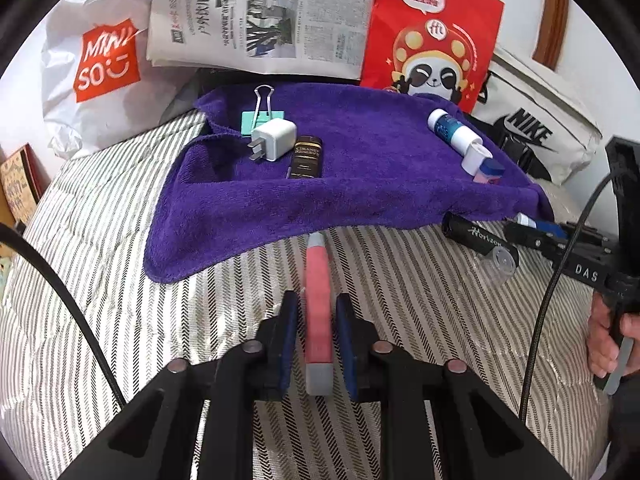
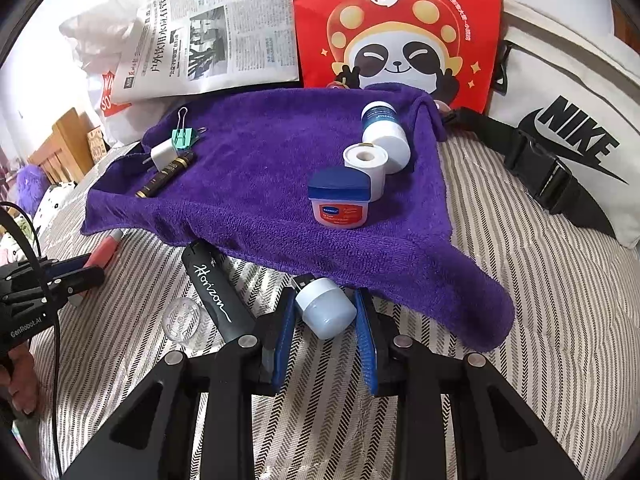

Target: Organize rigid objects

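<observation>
A purple towel (image 1: 352, 184) (image 2: 256, 184) lies on the striped bed. On it sit a teal binder clip (image 1: 262, 118), a white charger plug (image 1: 274, 140), a dark brown tube (image 1: 306, 156), a white-and-blue bottle (image 2: 382, 128), a white cap (image 2: 366, 162) and a small blue-lidded jar (image 2: 340, 200). My left gripper (image 1: 317, 308) straddles a pink and grey pen (image 1: 318, 308); small gaps show beside it. My right gripper (image 2: 325, 304) is closed around a small pale-blue capped USB stick (image 2: 326, 308) at the towel's front edge.
A black Horizon tube (image 2: 216, 292) with a clear round cap (image 2: 182, 318) lies left of my right gripper. Behind the towel stand a newspaper (image 1: 260, 16), a red panda bag (image 2: 396, 28), a Miniso bag (image 1: 104, 60) and a white Nike bag (image 2: 568, 128).
</observation>
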A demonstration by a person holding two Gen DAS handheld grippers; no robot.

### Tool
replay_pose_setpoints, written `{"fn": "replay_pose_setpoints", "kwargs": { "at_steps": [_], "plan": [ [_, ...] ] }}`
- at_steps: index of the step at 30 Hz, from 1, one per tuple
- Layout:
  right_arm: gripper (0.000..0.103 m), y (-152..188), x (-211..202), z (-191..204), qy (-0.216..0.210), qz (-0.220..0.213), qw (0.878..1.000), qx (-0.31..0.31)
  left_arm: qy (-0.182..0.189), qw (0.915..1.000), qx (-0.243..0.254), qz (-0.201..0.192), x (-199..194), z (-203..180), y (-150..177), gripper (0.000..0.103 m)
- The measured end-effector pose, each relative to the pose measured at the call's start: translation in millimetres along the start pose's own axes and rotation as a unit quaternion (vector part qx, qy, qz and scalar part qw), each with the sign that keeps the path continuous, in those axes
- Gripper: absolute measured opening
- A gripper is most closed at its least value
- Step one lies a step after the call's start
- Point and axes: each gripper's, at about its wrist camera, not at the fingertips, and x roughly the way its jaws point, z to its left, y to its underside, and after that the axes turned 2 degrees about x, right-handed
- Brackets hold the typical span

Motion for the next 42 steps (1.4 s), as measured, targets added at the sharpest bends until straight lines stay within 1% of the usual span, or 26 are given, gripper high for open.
{"fn": "replay_pose_setpoints", "kwargs": {
  "at_steps": [1,4,7,9,11,14,16,18,22,27,31,33,36,39,42],
  "plan": [
    [0.030,0.1,0.1,1.1,0.003,0.000,1.000,-0.002,-0.001,1.0000,-0.004,0.000,-0.1,1.1,-0.1,0.012],
    [0.030,0.6,0.1,5.6,0.016,0.002,1.000,-0.013,0.003,1.0000,-0.009,-0.001,-0.5,2.7,-0.1,0.012],
    [0.029,2.6,-1.4,10.9,0.027,0.003,0.999,-0.029,-0.007,1.0000,0.002,0.000,-0.5,-1.9,-0.4,0.012],
    [0.029,5.0,-4.9,12.4,0.027,0.002,0.999,-0.034,0.002,1.0000,0.007,0.001,0.0,-4.8,-1.1,0.012],
    [0.029,7.8,-9.1,13.2,0.021,-0.001,0.999,-0.039,0.000,0.9999,0.013,0.003,0.2,-8.0,-2.2,0.012],
    [0.029,12.6,-14.5,10.9,0.017,0.004,0.999,-0.041,0.012,0.9998,0.014,0.000,-4.0,-11.2,-5.6,0.012],
    [0.029,15.4,-16.8,8.3,0.023,0.007,0.999,-0.040,0.008,0.9998,0.011,-0.013,-9.9,-11.4,-8.2,0.012],
    [0.029,17.9,-21.0,3.2,0.017,0.005,0.999,-0.032,0.018,0.9997,0.009,-0.010,-12.7,-12.3,-13.1,0.012],
    [0.029,18.0,-27.4,-4.5,0.007,0.003,1.000,-0.017,0.014,0.9997,0.011,-0.019,-16.1,-15.9,-21.5,0.012],
    [0.029,13.1,-36.4,-10.7,-0.009,0.000,1.000,-0.002,0.035,0.9992,-0.009,-0.016,-14.9,-15.3,-33.8,0.012],
    [0.029,1.9,-46.5,-13.6,-0.027,-0.010,1.000,0.010,0.026,0.9993,-0.010,-0.026,-14.5,-12.6,-43.5,0.012],
    [0.029,-6.6,-50.8,-12.5,-0.033,-0.018,0.999,0.010,0.028,0.9990,-0.023,-0.028,-13.3,-6.9,-49.8,0.012],
    [0.029,-25.4,-54.6,-9.5,-0.042,-0.032,0.999,0.007,0.032,0.9981,-0.042,-0.033,-12.4,3.4,-60.4,0.012],
    [0.029,-48.9,-55.2,-2.8,-0.051,-0.049,0.997,0.001,0.025,0.9982,-0.043,-0.035,-12.6,8.9,-69.7,0.012],
    [0.029,-69.8,-47.2,4.6,-0.052,-0.056,0.997,-0.008,0.025,0.9978,-0.047,-0.039,-14.3,14.0,-78.8,0.012]
  ]
}}
